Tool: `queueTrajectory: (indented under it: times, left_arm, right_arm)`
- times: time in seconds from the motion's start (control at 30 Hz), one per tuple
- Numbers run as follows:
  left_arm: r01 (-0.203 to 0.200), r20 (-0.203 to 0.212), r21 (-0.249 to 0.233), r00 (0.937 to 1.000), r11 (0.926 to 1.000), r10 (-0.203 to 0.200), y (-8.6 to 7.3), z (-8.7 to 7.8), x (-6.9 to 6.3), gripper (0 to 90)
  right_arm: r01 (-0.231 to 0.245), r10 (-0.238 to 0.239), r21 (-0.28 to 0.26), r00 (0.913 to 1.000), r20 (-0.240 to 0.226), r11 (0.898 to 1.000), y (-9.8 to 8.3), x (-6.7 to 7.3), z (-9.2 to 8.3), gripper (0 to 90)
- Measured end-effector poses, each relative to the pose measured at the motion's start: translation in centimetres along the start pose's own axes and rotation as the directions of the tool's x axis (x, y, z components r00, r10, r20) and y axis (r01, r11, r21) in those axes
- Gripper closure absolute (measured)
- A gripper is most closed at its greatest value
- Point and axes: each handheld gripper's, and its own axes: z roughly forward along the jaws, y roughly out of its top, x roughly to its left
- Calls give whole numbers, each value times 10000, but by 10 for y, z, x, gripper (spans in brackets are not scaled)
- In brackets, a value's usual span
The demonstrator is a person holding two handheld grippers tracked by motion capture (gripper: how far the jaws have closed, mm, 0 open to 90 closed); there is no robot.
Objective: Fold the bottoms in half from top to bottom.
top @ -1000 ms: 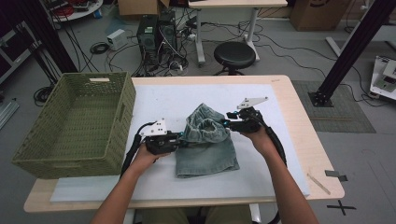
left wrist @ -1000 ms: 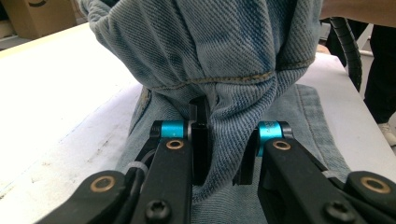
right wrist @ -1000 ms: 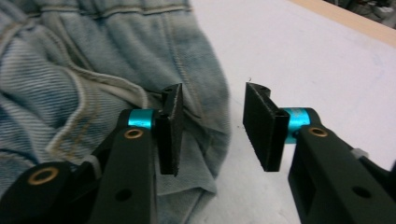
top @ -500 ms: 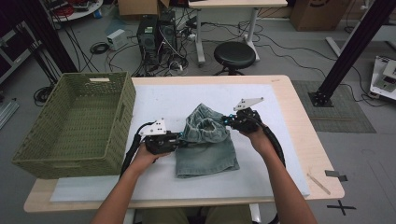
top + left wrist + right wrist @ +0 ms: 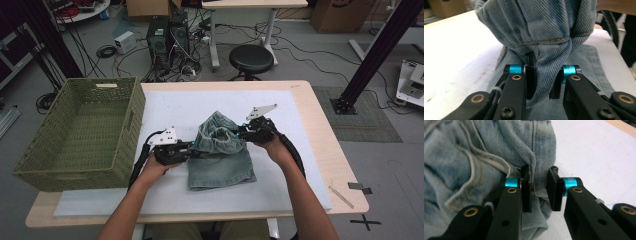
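- A pair of denim shorts (image 5: pixel 220 152) lies near the middle of the white mat (image 5: pixel 310 150) that covers the wooden table (image 5: pixel 345 172); its lower part is flat on the mat, and its upper part is bunched and raised between the two grippers.
- The left gripper (image 5: pixel 192 149) comes in from the shorts' left side, low over the mat. In the left gripper view a thick fold of denim (image 5: pixel 541 75) sits between the black jaws and both pads press on it (the blue collars stand just behind the pads), so the jaws are clamped on the cloth, having just eased apart a touch.
- The right gripper (image 5: pixel 240 133) meets the shorts at their upper right edge. In the right gripper view a stitched seam (image 5: pixel 534 177) runs between the pads; the left pad lies against it, while a narrow gap seems to show at the right pad, so a firm grip is likely but not certain.
- A green woven basket (image 5: pixel 125 125) stands on the left end of the table, well apart from the shorts (its near wall faces the left hand (image 5: pixel 155 167)).
- The right hand (image 5: pixel 275 147) holds its gripper above the mat, beside the shorts.
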Motion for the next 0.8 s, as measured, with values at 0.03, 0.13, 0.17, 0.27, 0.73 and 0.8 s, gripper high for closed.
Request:
queueTrajectory:
  times: [0.03, 0.13, 0.17, 0.27, 0.73, 0.8]
  left_arm:
    - [76, -103, 29, 9999, 10000, -75, 0, -1, 1, 772]
    - [493, -113, 50, 9987, 9988, -493, 0, -3, 3, 689]
    - [713, -142, 18, 9974, 9975, -713, 0, -4, 4, 641]
    - [800, -340, -30, 9962, 9968, -801, 1, -7, 4, 587]
    - [713, -873, 399, 9939, 9967, -676, 4, -8, 2, 565]
    - [923, -601, 213, 9940, 9955, -909, 5, -12, 2, 498]
  right_arm:
    - [30, -30, -2, 10000, 86, 10000, -1, 1, -1, 780]
    - [64, -63, -113, 9999, 145, 9999, -5, 4, -4, 781]
    - [85, -84, -156, 9999, 103, 9998, -7, 5, -5, 781]
    - [107, -105, -216, 9999, 50, 9997, -11, 7, -7, 781]
    - [136, -106, -370, 9968, 794, 9992, -17, 12, -10, 794]
    - [133, -99, -392, 9963, 856, 9991, -17, 11, -11, 793]
